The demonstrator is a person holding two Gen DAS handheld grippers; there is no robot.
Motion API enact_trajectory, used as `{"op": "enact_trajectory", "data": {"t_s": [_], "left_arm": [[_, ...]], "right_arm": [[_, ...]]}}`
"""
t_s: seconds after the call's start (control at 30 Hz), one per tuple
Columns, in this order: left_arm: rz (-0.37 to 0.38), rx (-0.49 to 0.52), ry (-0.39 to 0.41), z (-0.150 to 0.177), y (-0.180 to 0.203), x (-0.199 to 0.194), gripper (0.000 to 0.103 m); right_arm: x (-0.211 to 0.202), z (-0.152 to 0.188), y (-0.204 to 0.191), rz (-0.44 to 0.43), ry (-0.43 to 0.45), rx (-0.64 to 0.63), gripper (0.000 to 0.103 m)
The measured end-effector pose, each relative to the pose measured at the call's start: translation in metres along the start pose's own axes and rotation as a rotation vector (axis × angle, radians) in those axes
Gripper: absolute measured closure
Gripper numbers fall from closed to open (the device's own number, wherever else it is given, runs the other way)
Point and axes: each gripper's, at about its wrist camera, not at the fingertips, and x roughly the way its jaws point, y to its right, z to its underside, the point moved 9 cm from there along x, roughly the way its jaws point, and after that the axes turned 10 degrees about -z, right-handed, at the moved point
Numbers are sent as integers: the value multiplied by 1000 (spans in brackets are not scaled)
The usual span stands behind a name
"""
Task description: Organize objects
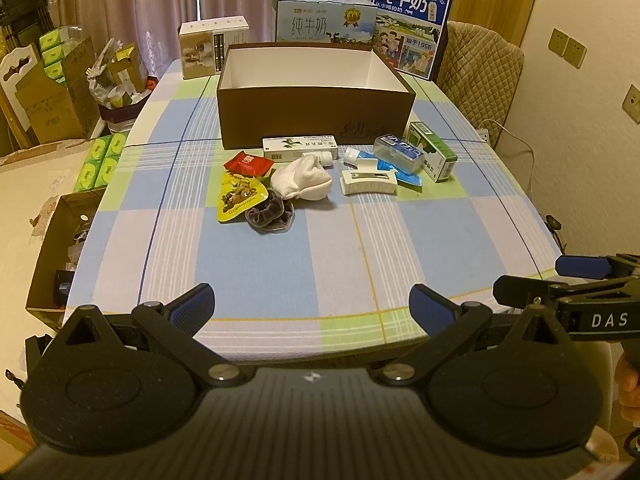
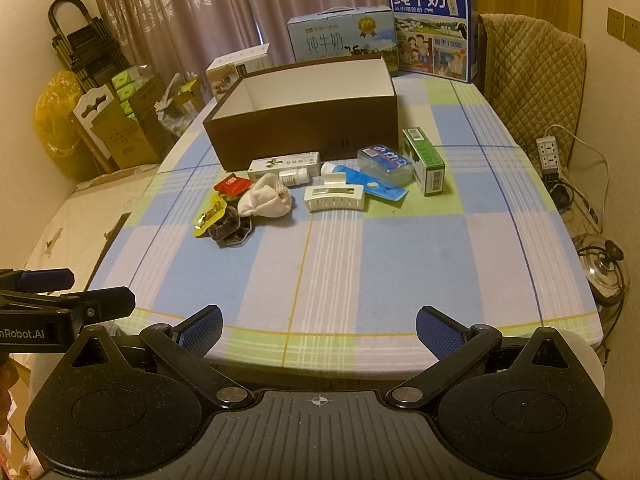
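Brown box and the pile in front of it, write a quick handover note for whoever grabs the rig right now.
Left claw: open, empty, at the table's near edge.
Right claw: open, empty, alongside it.
Brown box: open; nothing visible inside, floor partly hidden.
Loose in front of it: red packet, yellow snack pack, dark scrunchie, white sock, long white carton, small white bottle, white hair clip, blue tube, clear case, green carton.
Done: nothing packed.
Left: presumably move every item into the box.
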Motion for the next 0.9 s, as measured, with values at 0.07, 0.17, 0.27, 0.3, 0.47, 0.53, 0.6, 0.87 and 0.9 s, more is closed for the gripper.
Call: {"op": "enact_trajectory", "data": {"t_s": [0.07, 0.17, 0.27, 0.3, 0.47, 0.53, 0.6, 0.87, 0.9], "left_arm": [[1, 0, -1, 1, 0, 0, 1], [2, 0, -4, 1, 0, 0, 1], [4, -1, -8, 2, 0, 1, 1], [4, -1, -10, 0, 1, 2, 1], [7, -3, -20, 0, 0, 4, 1], [8, -3, -24, 0, 0, 5, 1], [7, -4, -29, 0, 0, 7, 1], [-4, -5, -50, 0, -4, 17, 1], [-5, -6, -55, 0, -5, 19, 1]], "right_arm": [[-1, -1, 0, 0, 0, 1, 2], [0, 0, 1, 0, -2, 1, 2], [6, 6, 3, -3, -6, 3, 2], [7, 8, 4, -4, -8, 4, 2], [7, 8, 5, -8, -17, 8, 2], [7, 7, 6, -9, -21, 12, 2], [8, 7, 6, -9, -25, 14, 2], [14, 8, 14, -19, -33, 33, 2], [15, 7, 15, -22, -32, 40, 2]]}}
